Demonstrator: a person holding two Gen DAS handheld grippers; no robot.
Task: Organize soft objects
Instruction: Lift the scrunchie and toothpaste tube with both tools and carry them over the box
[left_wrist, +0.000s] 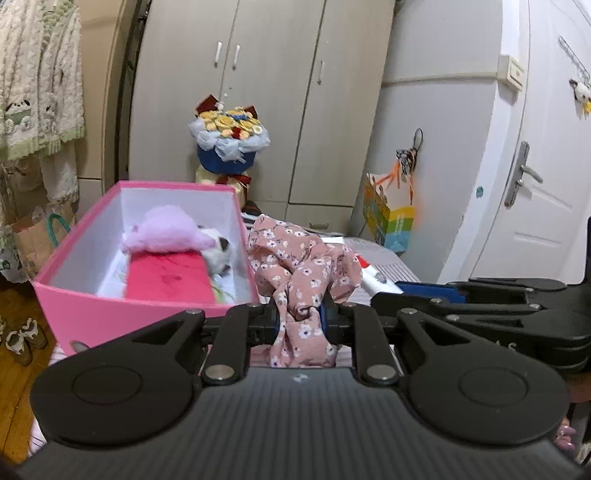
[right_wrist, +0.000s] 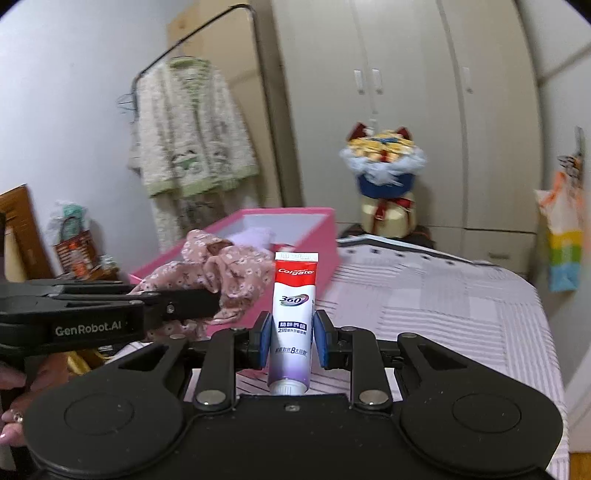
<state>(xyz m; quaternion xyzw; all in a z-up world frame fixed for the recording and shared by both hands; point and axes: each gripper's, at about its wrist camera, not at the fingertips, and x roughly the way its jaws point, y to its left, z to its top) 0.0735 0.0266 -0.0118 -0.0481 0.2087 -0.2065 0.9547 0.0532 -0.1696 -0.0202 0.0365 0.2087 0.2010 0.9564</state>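
Clamped between the left gripper's (left_wrist: 301, 325) blue pads, the floral cloth (left_wrist: 303, 266) bunches up and hangs loose just beside the pink box's (left_wrist: 92, 310) near right corner. Its free folds drape toward the bed (right_wrist: 424, 295), so lifting it clear of the rim before swinging over the opening looks wise, then lowering onto the red cloth (left_wrist: 166, 277) in front of the purple plush (left_wrist: 166, 229). Letting go only once most of the fabric is inside should stop a tail snagging on the wall. The right gripper (right_wrist: 291, 339) is closed on a toothpaste tube (right_wrist: 293, 306), held upright above the bed, near the box; it may best wait aside until the left is out
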